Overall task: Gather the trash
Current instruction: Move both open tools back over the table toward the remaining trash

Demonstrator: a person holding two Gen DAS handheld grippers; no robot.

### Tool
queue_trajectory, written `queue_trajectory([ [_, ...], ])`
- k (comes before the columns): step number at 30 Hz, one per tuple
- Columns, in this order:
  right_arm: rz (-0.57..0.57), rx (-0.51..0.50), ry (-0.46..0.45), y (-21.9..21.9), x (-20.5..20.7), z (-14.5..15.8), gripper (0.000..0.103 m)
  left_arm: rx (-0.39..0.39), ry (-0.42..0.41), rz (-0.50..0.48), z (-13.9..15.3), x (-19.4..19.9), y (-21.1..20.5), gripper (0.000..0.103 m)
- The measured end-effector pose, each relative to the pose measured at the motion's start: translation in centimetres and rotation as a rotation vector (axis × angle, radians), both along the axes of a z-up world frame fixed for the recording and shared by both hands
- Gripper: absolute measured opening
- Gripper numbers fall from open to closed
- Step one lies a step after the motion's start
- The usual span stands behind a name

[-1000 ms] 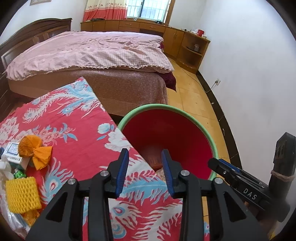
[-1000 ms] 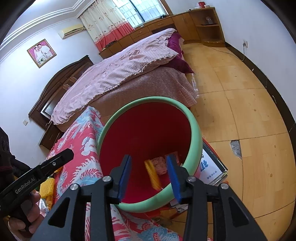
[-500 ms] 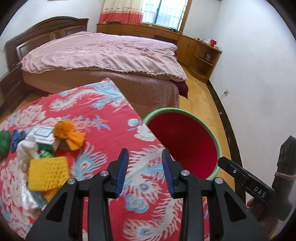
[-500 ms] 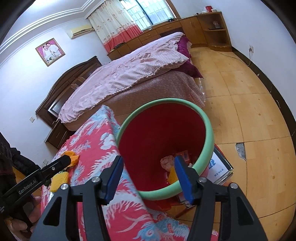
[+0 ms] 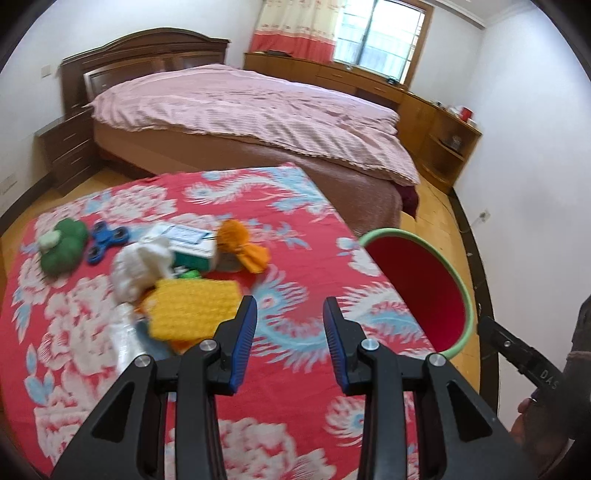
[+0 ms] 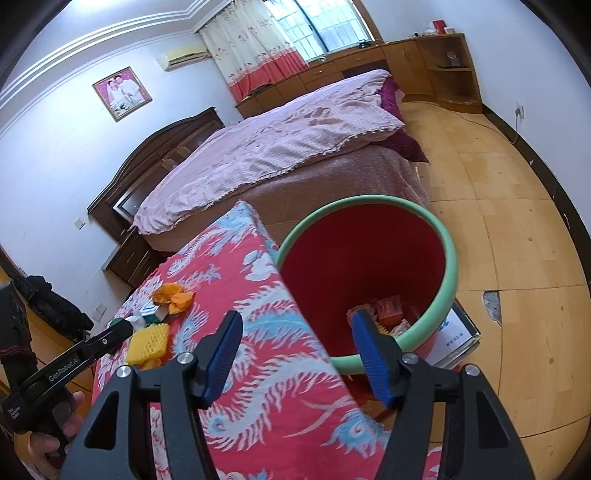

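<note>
Opening right tool (image 6: 295,354) empty over red bin (image 6: 448,273); left tool (image 5: 290,332) spread beside yellow sponge (image 5: 194,310).

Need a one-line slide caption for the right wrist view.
Empty right tool, jaws opening, above the green-rimmed red plastic bin beside the red floral tablecloth.

Left tongs (image 5: 290,321) empty (apart) over tablecloth (image 5: 295,258).

Bright window (image 5: 373,35) daylight, fisheye-bent edges, motion-blurred clutter.
</note>
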State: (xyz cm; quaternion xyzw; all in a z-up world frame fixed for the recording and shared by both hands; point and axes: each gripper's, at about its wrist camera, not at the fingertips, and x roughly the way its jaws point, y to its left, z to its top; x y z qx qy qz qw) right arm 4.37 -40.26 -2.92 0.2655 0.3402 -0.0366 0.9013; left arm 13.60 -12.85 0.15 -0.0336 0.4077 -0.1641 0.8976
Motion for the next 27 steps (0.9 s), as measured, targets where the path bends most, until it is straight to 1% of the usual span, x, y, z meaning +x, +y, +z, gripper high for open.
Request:
queue_trajectory([
  [10,0.044,-0.010,0.004,2.4,0.1,0.4,0.066,0.006,0.014,0.131,-0.7,-0.3,5.5,0.037],
  [20,0.082,-0.017,0.021,4.2,0.4,0.2,0.066,0.023,0.070,0.253,-2.7,-0.4,9.9,0.037],
  [27,0.096,-0.017,0.039,4.9,0.8,-0.3,0.066,0.037,0.124,0.297,-4.6,0.4,11.5,0.037],
])
